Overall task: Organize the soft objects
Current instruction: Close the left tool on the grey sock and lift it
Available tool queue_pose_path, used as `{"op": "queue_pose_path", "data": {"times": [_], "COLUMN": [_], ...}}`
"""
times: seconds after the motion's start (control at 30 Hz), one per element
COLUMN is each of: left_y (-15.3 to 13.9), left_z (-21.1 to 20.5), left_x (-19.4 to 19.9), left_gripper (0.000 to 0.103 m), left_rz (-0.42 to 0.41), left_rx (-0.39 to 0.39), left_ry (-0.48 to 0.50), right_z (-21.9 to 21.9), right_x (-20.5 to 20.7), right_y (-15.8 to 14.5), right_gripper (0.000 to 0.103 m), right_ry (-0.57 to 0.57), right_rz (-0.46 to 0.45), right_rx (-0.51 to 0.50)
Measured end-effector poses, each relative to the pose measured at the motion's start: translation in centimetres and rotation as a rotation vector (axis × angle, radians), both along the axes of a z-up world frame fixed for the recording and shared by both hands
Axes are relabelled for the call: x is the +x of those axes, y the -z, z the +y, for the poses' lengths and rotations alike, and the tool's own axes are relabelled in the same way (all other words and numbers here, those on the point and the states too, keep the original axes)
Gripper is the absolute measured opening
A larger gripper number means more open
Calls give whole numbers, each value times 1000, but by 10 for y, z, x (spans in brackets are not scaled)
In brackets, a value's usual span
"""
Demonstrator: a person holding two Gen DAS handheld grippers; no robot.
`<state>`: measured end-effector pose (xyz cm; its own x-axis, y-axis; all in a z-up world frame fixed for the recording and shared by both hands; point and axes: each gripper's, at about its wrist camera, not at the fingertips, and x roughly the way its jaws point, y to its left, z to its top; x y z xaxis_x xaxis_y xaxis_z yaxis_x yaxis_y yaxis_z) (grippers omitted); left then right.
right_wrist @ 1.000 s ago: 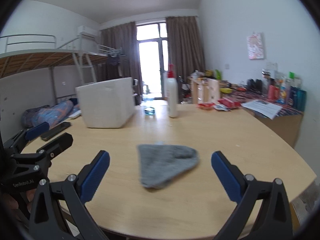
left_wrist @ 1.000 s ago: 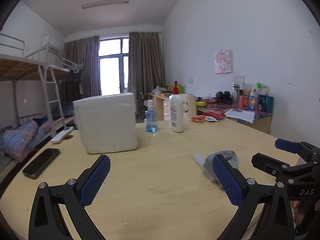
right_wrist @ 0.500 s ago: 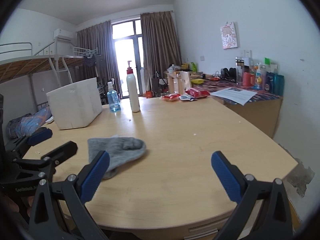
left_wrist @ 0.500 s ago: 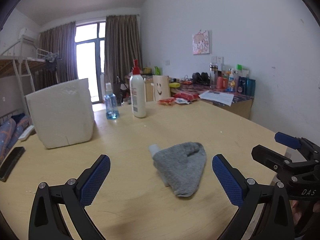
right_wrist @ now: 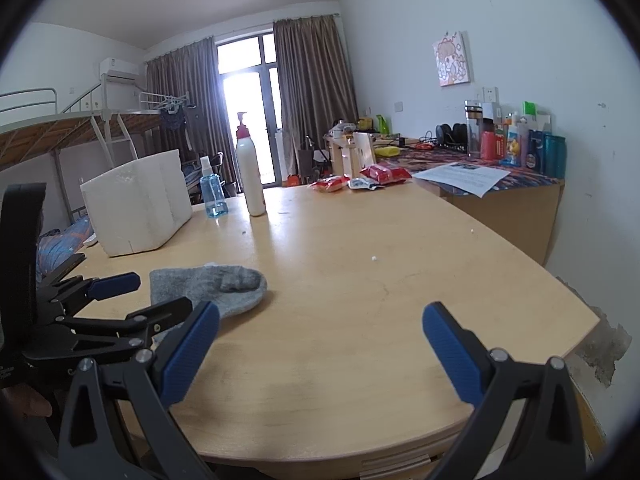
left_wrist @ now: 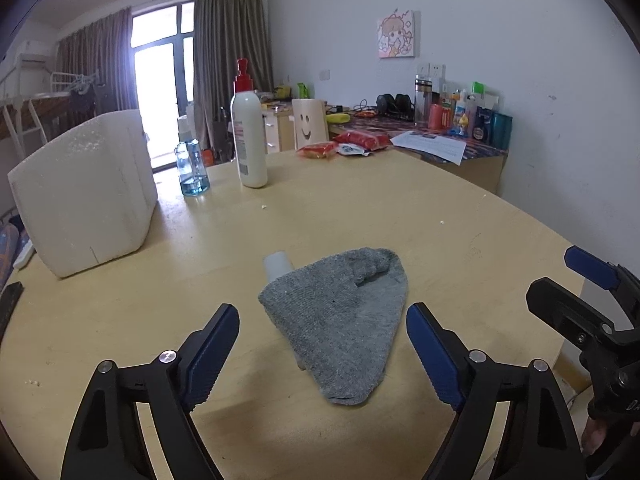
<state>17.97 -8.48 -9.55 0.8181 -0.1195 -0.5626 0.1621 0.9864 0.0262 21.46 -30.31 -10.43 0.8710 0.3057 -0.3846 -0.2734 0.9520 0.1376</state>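
Grey knit sock (left_wrist: 340,320) flat on the table (left_wrist: 400,216), folded to a rough triangle, rumpled at the far end, a white sock (left_wrist: 277,265) poking out beneath. Left gripper (left_wrist: 323,354) straddling the near end, jaws wide but closing, pads clear of the fabric. Right gripper (right_wrist: 320,340) spread wide over bare tabletop, sock just left of it, holding nothing.

Daylit room, window blown out at twelve o'clock

Glare floods the balcony door (right_wrist: 248,128) and sheens the table (right_wrist: 360,248); soft shadows lie under the foam box (left_wrist: 84,188). Both fisheye views bend walls and vignette black at the corners.
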Motion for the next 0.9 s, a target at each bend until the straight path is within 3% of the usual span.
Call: {"op": "queue_pose_path", "data": {"times": [0.33,0.4,0.6,0.9], "left_y": [5,6,9,1], "left_z": [-6,-6,-8,3], "left_x": [12,15,23,17], "left_gripper": [55,39,10,6], "left_rz": [64,66,88,78], "left_rx": [4,12,35,-35], "left_ry": [26,19,34,94], "right_z": [1,3,6,11], "right_x": [2,3,4,6], "right_y": [3,4,4,-1], "right_gripper": [103,103,103,103], "right_ry": [-6,-13,-17,-20], "right_rz": [15,21,23,29], "right_rx": [-3,-4,-9,-27]}}
